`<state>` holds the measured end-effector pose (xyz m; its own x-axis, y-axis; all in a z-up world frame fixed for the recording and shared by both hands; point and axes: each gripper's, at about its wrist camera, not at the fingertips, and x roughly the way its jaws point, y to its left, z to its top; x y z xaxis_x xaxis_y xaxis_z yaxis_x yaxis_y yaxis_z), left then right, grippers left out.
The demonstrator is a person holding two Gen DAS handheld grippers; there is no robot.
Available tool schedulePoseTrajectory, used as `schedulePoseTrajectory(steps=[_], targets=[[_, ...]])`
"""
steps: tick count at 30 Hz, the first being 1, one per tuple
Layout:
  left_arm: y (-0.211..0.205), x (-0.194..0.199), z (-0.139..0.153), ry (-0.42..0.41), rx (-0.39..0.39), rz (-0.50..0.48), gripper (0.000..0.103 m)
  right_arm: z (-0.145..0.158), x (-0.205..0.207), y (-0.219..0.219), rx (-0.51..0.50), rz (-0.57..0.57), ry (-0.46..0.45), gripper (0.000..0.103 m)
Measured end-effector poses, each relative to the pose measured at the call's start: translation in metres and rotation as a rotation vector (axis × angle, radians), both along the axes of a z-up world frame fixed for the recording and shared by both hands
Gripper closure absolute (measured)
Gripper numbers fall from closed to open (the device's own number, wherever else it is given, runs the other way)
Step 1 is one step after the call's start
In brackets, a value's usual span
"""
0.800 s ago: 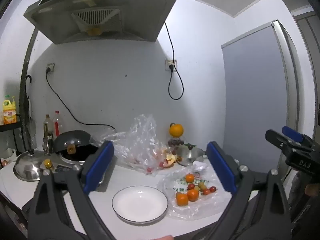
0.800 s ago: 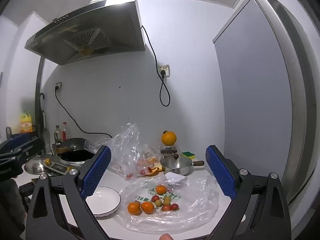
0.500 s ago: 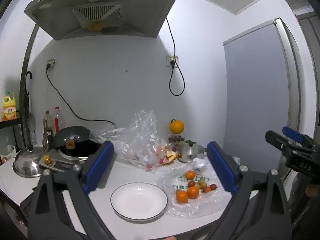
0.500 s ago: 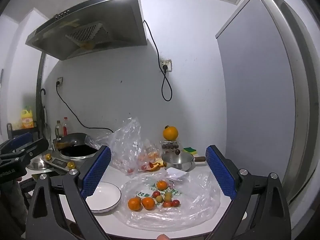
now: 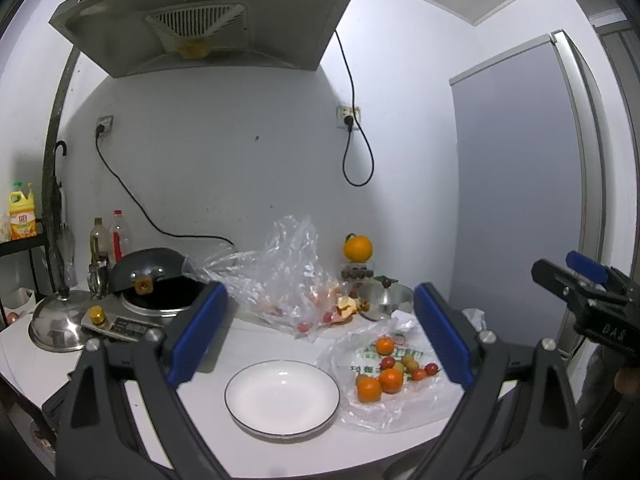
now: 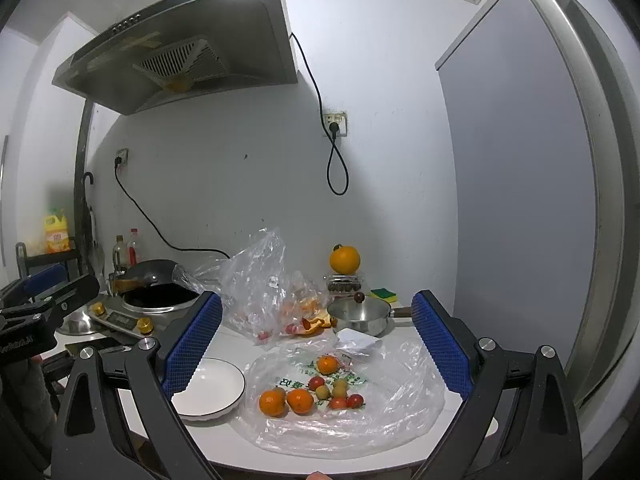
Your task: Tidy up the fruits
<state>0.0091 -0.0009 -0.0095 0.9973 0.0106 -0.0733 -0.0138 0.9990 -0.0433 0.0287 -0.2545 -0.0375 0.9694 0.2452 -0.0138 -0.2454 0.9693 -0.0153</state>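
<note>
A white plate [image 5: 282,396] with a dark rim sits empty on the white counter; it also shows in the right wrist view [image 6: 210,390]. To its right a flat clear plastic bag [image 6: 348,396] carries several loose fruits: small oranges [image 6: 286,400], cherry tomatoes [image 6: 348,401] and pale small fruits; the same fruits show in the left wrist view [image 5: 384,376]. My left gripper [image 5: 320,336] is open and empty, held above and before the plate. My right gripper [image 6: 316,340] is open and empty, above the bag of fruits.
A crumpled clear bag [image 5: 288,276] with peels and tomatoes lies behind. A steel saucepan [image 6: 360,316], a large orange [image 6: 345,259] on a stand, a wok on a cooker [image 5: 156,284], a steel lid [image 5: 56,322] and bottles [image 5: 106,240] stand at the back. A fridge [image 6: 520,200] is right.
Both views have tilted slightly, so the counter sits a little lower in frame. Both grippers stay open. Nothing on the counter has moved.
</note>
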Motion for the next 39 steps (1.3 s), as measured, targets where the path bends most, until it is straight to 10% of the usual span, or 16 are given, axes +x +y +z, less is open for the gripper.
schedulePoseTrajectory(steps=[39], targets=[[-0.0013, 0.0072, -0.0076, 0.010, 0.015, -0.004, 0.008, -0.0020, 0.0023, -0.0023, 0.015, -0.007, 0.020, 0.006]])
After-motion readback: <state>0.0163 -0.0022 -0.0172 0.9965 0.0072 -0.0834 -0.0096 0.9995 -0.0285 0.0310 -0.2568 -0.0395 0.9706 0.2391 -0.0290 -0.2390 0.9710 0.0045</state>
